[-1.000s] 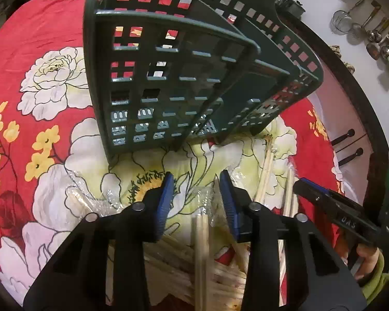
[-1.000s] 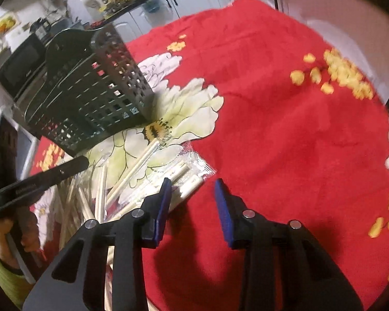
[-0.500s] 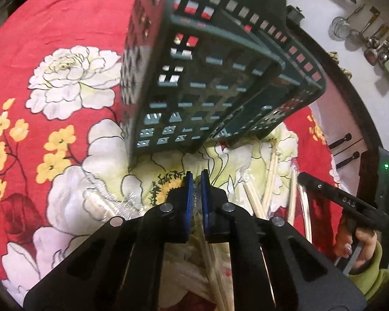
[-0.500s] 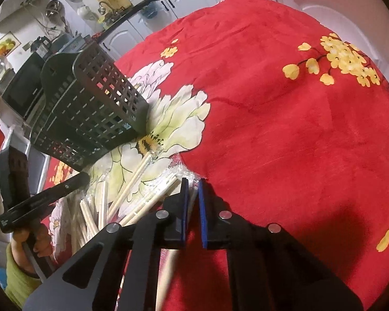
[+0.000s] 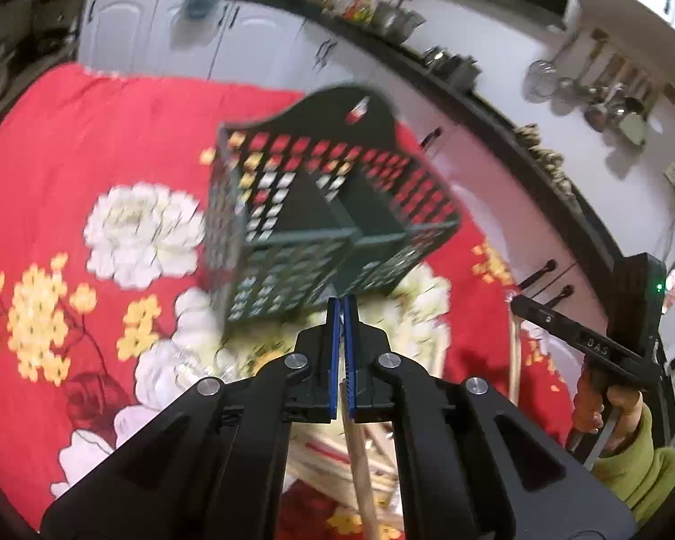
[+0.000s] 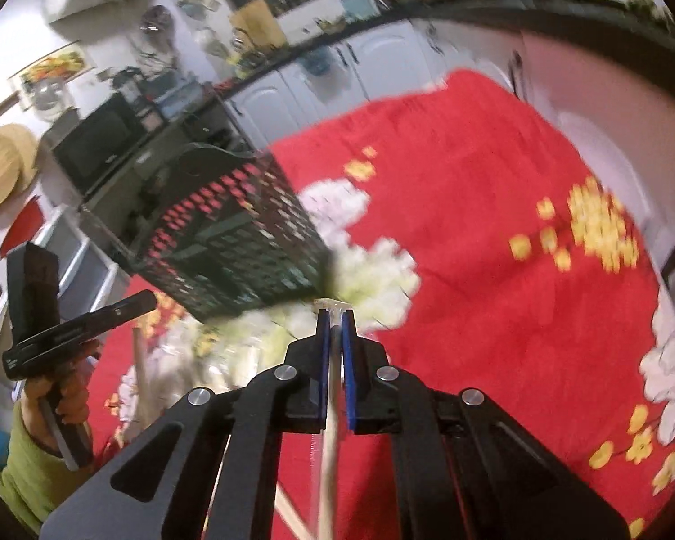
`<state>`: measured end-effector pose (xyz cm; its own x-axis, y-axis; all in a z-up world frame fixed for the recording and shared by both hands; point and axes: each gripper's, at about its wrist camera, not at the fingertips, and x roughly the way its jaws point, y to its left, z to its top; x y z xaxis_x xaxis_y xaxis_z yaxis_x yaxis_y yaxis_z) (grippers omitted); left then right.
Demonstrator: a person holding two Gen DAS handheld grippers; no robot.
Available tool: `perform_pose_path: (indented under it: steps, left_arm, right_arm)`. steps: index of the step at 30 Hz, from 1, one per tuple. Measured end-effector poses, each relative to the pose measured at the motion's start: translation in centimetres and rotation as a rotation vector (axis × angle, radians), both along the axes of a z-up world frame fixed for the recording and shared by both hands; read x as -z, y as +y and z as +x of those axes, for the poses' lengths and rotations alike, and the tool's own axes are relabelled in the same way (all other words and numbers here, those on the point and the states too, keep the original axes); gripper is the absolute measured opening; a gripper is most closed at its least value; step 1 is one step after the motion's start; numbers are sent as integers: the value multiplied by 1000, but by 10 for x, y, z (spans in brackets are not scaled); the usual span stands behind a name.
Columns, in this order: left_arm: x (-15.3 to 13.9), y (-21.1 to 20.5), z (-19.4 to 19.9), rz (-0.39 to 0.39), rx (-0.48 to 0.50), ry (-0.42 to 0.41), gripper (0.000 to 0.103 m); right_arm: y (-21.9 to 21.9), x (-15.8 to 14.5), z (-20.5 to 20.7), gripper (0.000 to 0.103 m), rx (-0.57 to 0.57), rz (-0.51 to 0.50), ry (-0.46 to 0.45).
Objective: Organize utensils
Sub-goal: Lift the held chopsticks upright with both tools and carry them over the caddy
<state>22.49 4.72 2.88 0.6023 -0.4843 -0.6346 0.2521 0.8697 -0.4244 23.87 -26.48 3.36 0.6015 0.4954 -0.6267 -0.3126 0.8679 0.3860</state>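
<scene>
A dark green lattice utensil basket point(image 5: 333, 225) stands on the red flowered cloth; it also shows in the right wrist view point(image 6: 229, 234). My left gripper point(image 5: 343, 315) is shut on a wrapped pair of wooden chopsticks point(image 5: 360, 463), lifted just short of the basket's near wall. My right gripper point(image 6: 335, 319) is shut on another wrapped pair of chopsticks point(image 6: 328, 459), its plastic tip poking past the pads, raised beside the basket's right corner. More wrapped chopsticks point(image 5: 328, 454) lie in a pile below.
The red cloth point(image 6: 495, 247) spreads wide to the right of the basket. The other gripper and hand show at the right edge point(image 5: 607, 360) and at the left edge point(image 6: 54, 337). Kitchen cabinets and counters ring the table.
Both grippers closed on wrapped chopsticks from the pile, then rose well above the cloth. The basket now looks farther and lower in both views.
</scene>
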Motion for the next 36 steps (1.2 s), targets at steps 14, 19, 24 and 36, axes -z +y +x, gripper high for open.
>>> perform_pose_path:
  steps: [14, 19, 24, 36]
  left_arm:
    - [-71, -16, -17, 23, 13, -193, 0]
    - [-97, -18, -18, 51, -1, -263, 0]
    - [-119, -23, -19, 83, -16, -323, 0]
    - [-163, -32, -12, 128, -56, -442, 0]
  right_arm:
    - [31, -96, -24, 6, -92, 29, -302]
    - [40, -120, -26, 6, -85, 26, -424]
    - [48, -134, -16, 6, -76, 28, -493]
    - [52, -174, 6, 6, -5, 39, -709]
